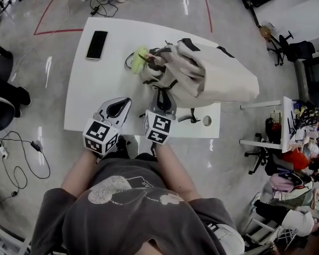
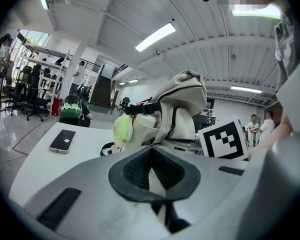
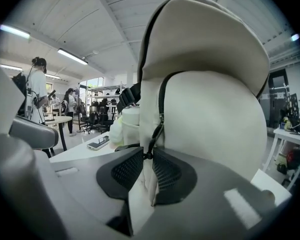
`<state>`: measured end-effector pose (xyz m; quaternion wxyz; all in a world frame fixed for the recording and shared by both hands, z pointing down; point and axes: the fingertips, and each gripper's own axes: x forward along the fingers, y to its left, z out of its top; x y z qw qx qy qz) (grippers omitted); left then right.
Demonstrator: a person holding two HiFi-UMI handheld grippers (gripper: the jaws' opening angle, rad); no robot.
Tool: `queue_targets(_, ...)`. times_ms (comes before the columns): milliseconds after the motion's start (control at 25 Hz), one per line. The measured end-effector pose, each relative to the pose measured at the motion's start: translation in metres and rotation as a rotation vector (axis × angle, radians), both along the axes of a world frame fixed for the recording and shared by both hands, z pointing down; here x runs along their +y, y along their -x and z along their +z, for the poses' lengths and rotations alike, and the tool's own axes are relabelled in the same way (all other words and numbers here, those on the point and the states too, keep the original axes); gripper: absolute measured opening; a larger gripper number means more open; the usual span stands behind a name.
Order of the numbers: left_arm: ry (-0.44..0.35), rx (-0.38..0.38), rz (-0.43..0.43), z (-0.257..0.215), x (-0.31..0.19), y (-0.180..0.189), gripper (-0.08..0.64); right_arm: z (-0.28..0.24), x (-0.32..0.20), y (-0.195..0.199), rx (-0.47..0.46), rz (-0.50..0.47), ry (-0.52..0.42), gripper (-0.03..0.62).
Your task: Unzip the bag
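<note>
Right gripper point(image 3: 148, 158) clamping zipper pull point(image 3: 157, 132), bag point(image 3: 215, 109) behind

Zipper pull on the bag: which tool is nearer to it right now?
Right. The right tool is at the zipper pull, pinching the bag there; the left tool sits shut beside the bag, apart from it.

Glossy pale-grey polished floor point(image 1: 21, 62), crossed by thin red tape lines point(image 1: 58, 32) and trailing black cables point(image 1: 36, 144). White rectangular table point(image 1: 90, 105) in the middle; black wheeled office chairs point(image 1: 287, 45) off to one side. Overhead, white ribbed ceiling point(image 2: 115, 14) with long fluorescent tube lights point(image 2: 155, 36). Far back, dark staircase point(image 2: 101, 91), tall metal shelving racks point(image 2: 40, 69), bright window point(image 2: 32, 36).
</note>
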<state>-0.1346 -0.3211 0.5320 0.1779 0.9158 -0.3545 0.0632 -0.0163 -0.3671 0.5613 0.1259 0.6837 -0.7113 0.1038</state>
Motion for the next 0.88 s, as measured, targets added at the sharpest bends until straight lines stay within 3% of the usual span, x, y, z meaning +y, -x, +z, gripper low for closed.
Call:
queue_targets(280, 0.006, 0.006, -0.01, -0.001, 0.004, 0.006, 0.006, -0.008, -0.004, 0.005, -0.112, -0.005, -0.017, 0.034)
queue_targets(560, -0.018, 0.01, 0.021, -0.001, 0.006, -0.006, 0.006, -0.045, 0.018, 0.028, -0.004, -0.201, -0.128, 0.032)
queue_targets(880, -0.07, -0.01, 0.053, -0.005, 0.003, -0.05, 0.008, -0.075, 0.032, 0.009, 0.031, -0.405, -0.18, 0.032)
